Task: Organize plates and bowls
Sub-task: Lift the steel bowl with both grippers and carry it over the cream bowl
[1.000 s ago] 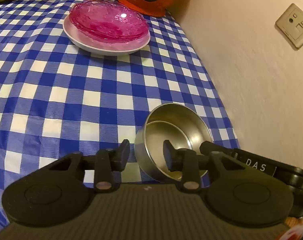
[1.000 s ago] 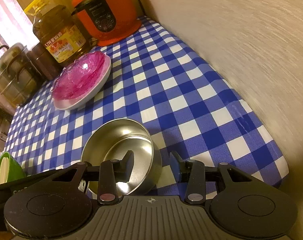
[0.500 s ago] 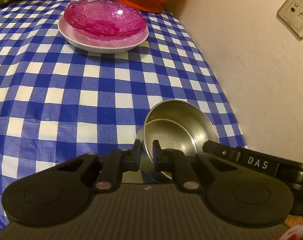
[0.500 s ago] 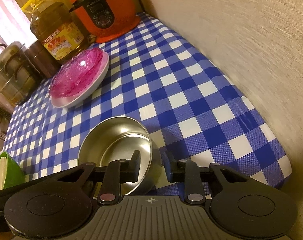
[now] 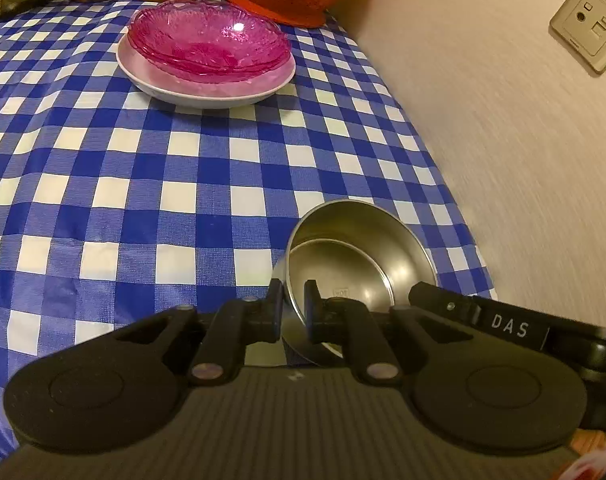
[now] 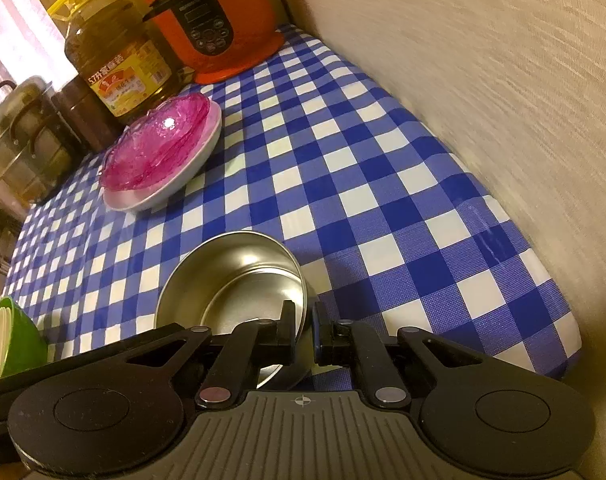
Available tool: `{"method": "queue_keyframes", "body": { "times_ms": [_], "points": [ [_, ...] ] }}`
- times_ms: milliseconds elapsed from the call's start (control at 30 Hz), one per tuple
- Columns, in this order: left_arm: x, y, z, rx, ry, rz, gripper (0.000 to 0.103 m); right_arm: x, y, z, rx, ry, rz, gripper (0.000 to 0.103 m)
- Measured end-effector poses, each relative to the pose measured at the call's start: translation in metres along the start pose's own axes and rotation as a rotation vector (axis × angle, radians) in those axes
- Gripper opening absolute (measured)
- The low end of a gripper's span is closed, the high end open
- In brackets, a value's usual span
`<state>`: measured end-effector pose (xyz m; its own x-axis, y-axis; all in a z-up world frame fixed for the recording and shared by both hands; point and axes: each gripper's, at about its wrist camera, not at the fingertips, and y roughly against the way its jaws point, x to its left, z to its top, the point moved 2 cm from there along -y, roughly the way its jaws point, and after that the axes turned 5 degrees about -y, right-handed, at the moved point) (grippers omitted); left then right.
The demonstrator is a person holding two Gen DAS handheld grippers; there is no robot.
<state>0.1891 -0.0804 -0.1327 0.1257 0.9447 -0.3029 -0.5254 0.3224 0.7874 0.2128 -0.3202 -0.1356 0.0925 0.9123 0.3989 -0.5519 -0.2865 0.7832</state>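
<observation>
The steel bowl (image 5: 359,264) stands on the blue-checked tablecloth (image 5: 143,184) near the wall-side edge, well apart from the orange cooker (image 6: 215,28) at the far end. Both tools grip its rim: the left gripper (image 5: 293,312) is pinched tight on the wall of the bowl on one side, and the right gripper (image 6: 303,336) is clamped on the opposite side, one finger inside and one outside in each case.

White letters "DAS" show on the black bar that crosses the left wrist view beside the bowl. A faint stamp sits on the bowl's inner wall, too small to read. The oil bottle (image 6: 119,56), just beside the cooker, carries a yellow label with "5" and Chinese characters, perhaps a volume marking.

Nearer than the cooker, pink glass dishes (image 5: 209,40) lie stacked on a white plate (image 5: 207,92). The cooker's top is cut off in the left view. A green bowl (image 6: 11,340) is half cropped at the right view's edge.
</observation>
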Motion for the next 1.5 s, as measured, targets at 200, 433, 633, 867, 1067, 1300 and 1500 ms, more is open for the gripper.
{"method": "queue_keyframes", "body": {
  "times_ms": [200,433,633,867,1067,1300,1500],
  "points": [
    [0.001,0.009,-0.001,-0.006,-0.004,0.000,0.009,0.000,0.005,-0.001,-0.004,-0.002,0.011,0.008],
    [0.004,0.026,0.000,-0.031,0.002,0.004,0.009,0.008,0.014,-0.002,-0.016,0.004,0.028,0.008],
    [0.010,0.043,0.000,-0.055,0.016,0.011,0.009,0.022,0.023,-0.001,-0.026,0.024,0.049,0.008],
    [0.021,0.065,0.001,-0.089,0.037,0.025,0.009,0.043,0.030,-0.004,-0.029,0.053,0.074,0.007],
    [0.035,0.087,0.000,-0.118,0.056,0.042,0.009,0.065,0.034,-0.008,-0.033,0.085,0.100,0.007],
    [0.057,0.111,-0.001,-0.153,0.092,0.065,0.009,0.093,0.037,-0.012,-0.029,0.120,0.133,0.007],
    [0.077,0.132,-0.004,-0.178,0.131,0.089,0.009,0.121,0.038,-0.016,-0.027,0.159,0.164,0.007]
  ]
}}
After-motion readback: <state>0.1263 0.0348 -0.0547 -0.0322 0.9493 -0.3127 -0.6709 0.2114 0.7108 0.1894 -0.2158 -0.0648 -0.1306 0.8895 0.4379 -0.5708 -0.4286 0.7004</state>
